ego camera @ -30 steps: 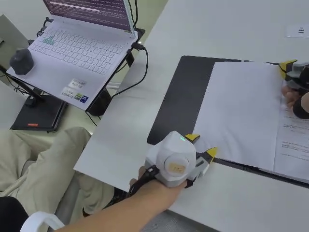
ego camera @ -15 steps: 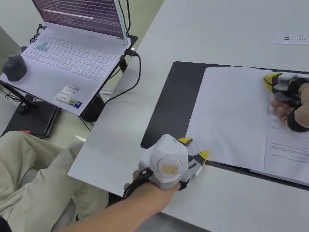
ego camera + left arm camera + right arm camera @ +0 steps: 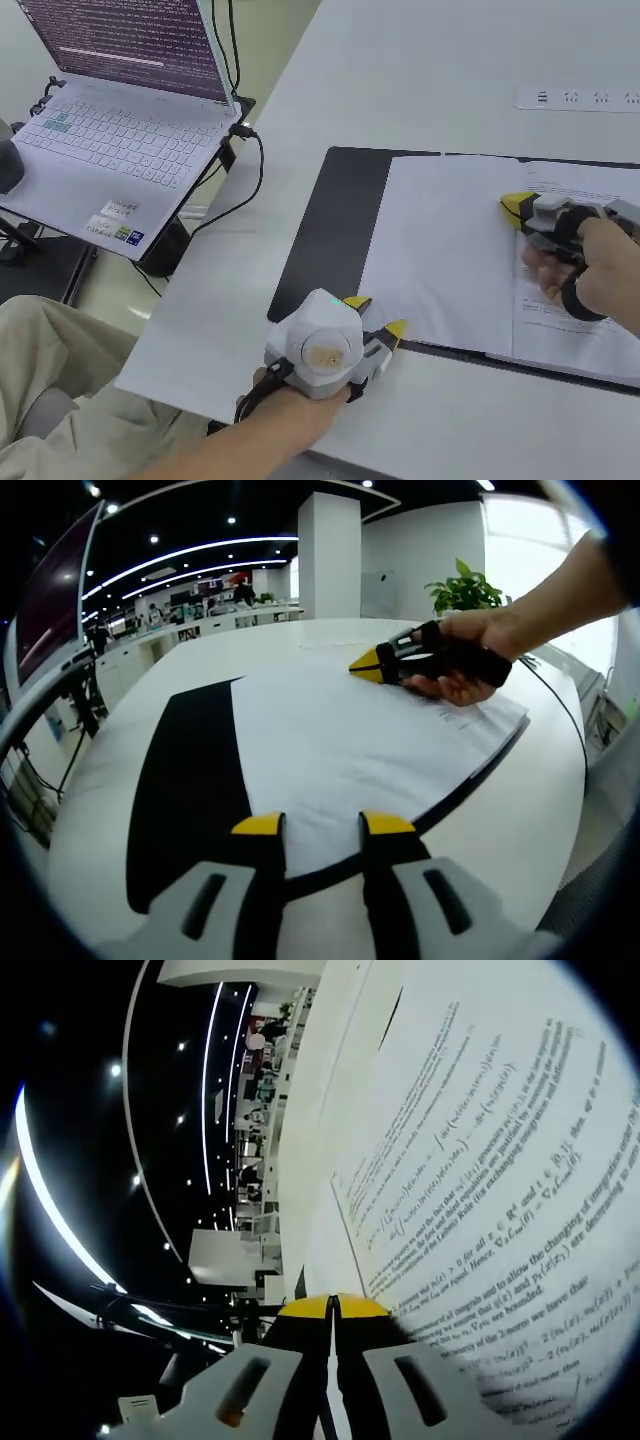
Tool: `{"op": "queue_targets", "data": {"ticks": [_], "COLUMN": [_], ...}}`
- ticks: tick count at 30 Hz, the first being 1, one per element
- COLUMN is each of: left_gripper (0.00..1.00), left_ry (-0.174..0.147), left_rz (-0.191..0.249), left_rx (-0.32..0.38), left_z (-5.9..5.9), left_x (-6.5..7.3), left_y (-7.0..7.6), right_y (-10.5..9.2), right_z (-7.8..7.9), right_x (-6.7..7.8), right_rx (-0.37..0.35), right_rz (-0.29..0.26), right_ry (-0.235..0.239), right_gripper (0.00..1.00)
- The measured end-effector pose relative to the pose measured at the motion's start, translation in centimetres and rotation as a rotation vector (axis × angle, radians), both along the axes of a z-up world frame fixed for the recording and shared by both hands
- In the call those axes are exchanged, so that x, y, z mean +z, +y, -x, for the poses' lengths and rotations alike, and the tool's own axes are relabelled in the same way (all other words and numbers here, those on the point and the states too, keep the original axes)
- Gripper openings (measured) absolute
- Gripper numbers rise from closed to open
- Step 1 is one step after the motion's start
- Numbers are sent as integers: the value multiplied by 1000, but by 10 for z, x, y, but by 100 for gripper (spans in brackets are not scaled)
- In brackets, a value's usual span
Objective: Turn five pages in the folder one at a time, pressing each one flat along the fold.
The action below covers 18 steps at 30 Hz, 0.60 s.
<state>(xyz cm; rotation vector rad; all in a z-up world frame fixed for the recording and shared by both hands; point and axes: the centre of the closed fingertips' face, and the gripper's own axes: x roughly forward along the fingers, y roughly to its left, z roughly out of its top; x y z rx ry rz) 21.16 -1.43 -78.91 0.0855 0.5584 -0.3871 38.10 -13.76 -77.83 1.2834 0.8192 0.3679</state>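
Right jaws together over crosswise folder

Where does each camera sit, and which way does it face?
Head view: head-mounted, looking down at the folder; left gripper, right gripper, forearm.
Left gripper view: at the folder's near edge, facing across the blank page; own jaws open.
Right gripper view: close over the printed page; own jaws shut.
Shared: head and left gripper views show the right gripper.
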Motion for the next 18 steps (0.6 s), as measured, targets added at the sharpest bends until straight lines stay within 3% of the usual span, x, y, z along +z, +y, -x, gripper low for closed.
{"op": "queue_targets", "data": {"ticks": [7, 10, 18], "left_gripper": [28, 28, 28], "left_ry": [2, 2, 1], "left_rz": [0, 1, 1], "left_rx": [0, 1, 1], "left_z": [1, 1, 1], "left_x": [0, 0, 1], "left_y": [0, 0, 0], "right_y": [-3, 2, 8], "right_z": [23, 38, 65], "right_x": [3, 3, 2], "right_rx": [3, 56, 100], "right_rz": [-27, -33, -24], "right_ry": [7, 18, 15], "right_gripper": [0, 0, 0]}}
